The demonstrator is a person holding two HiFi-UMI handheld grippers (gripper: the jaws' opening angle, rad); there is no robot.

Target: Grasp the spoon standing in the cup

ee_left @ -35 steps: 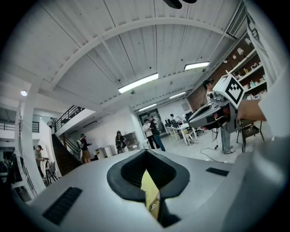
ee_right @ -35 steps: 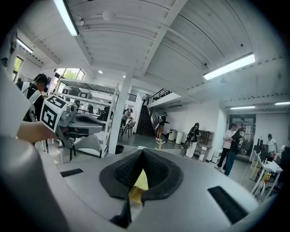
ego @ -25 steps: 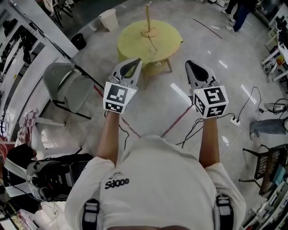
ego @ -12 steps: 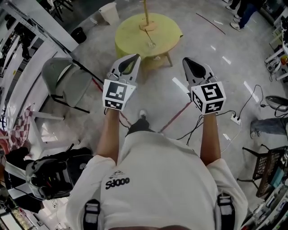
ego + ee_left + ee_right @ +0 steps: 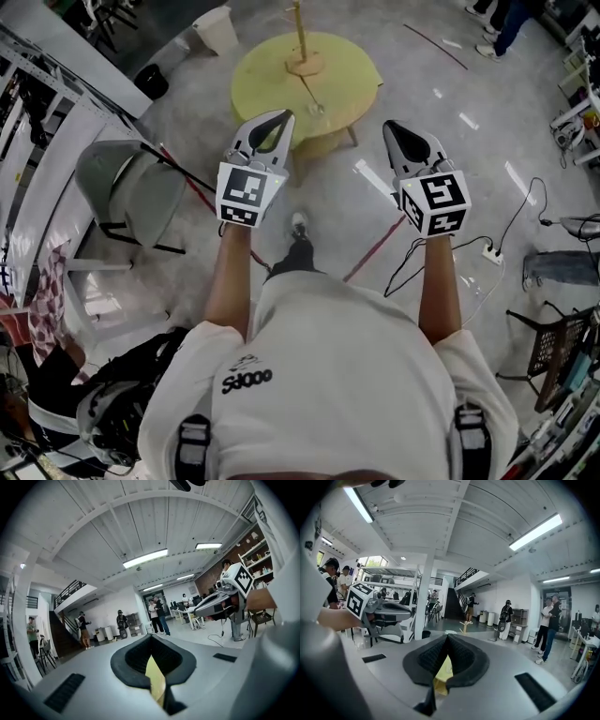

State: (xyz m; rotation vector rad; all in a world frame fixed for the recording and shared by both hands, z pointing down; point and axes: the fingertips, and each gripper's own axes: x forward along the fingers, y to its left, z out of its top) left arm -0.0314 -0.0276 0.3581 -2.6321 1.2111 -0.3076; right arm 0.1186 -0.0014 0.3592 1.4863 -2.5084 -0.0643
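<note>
Our foot has swung forward since a moment ago: we are walking up to the round yellow bench (image 5: 347, 70). There the thin spoon (image 5: 307, 92) leans in the small clear cup (image 5: 317, 110), well out of reach. The left hand-held gripper (image 5: 283, 117) and the right hand-held gripper (image 5: 392, 127) are clenched and empty. A grey folding chair (image 5: 131, 187) flanks our path on the left.

Grey concrete floor (image 5: 330, 208), folding chair (image 5: 129, 190)
</note>
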